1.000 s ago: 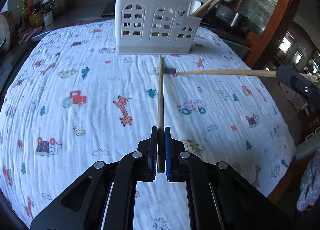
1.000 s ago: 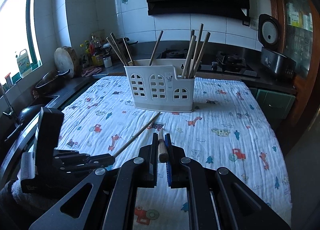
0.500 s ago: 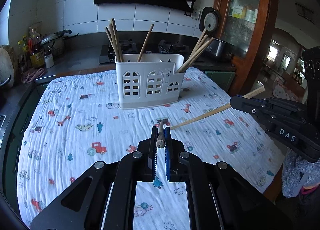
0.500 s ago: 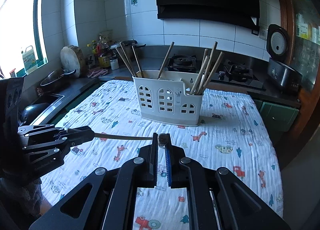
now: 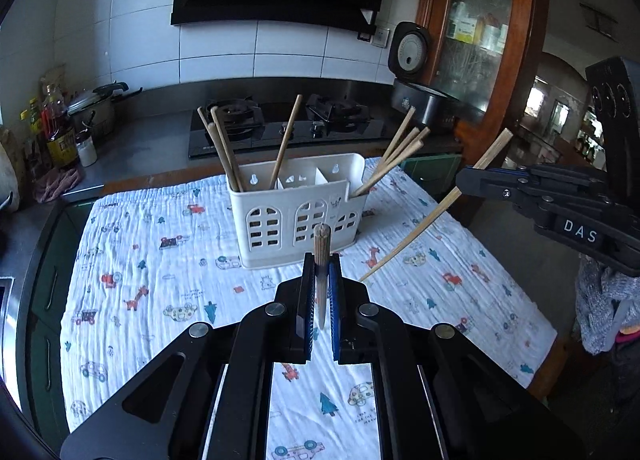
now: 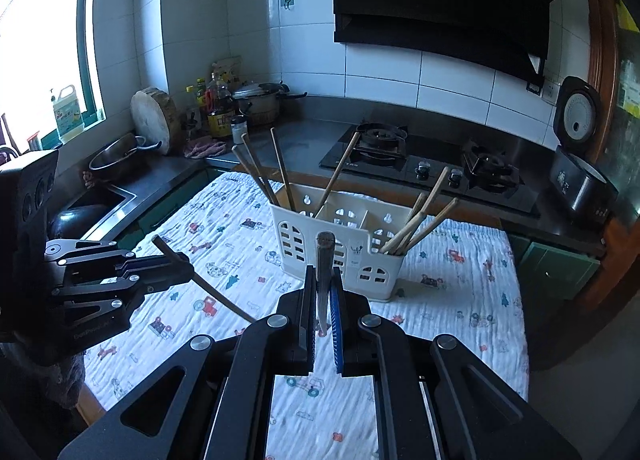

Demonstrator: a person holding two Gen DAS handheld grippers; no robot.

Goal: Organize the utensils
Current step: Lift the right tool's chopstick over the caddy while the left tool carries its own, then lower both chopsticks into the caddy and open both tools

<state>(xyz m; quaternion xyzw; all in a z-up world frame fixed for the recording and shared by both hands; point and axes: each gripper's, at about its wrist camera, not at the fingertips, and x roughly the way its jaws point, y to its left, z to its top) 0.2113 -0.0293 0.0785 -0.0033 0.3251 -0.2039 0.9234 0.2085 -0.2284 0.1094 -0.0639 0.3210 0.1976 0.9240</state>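
- Two grippers are up above the cloth-covered surface [image 5: 132,244], each with its fingers clamped tight on one wooden chopstick.
- The left gripper [image 5: 321,292] sits at lower centre of its own view, angled downward toward the white utensil holder [image 5: 298,216]; its chopstick [image 5: 321,248] stands nearly end-on to the lens, the blunt end poking up past the fingers.
- The right gripper [image 5: 476,182] reaches in from the right edge of the left view, and its chopstick [image 5: 416,232] slants from upper right down to lower left, the low tip near the cloth just right of the left gripper.
- In the right wrist view the left gripper shows at the left edge, holding its stick on a slant over the cloth (dark against the window light).
- The holder stands on the cloth toward the far side, with chopsticks leaning in its left, middle and right compartments; part of the middle looks open.
- Bare cloth lies all round the holder, widest on its left; the cloth's right edge drops off beneath the right gripper, and the stove counter [image 5: 160,144] runs just behind the far edge.
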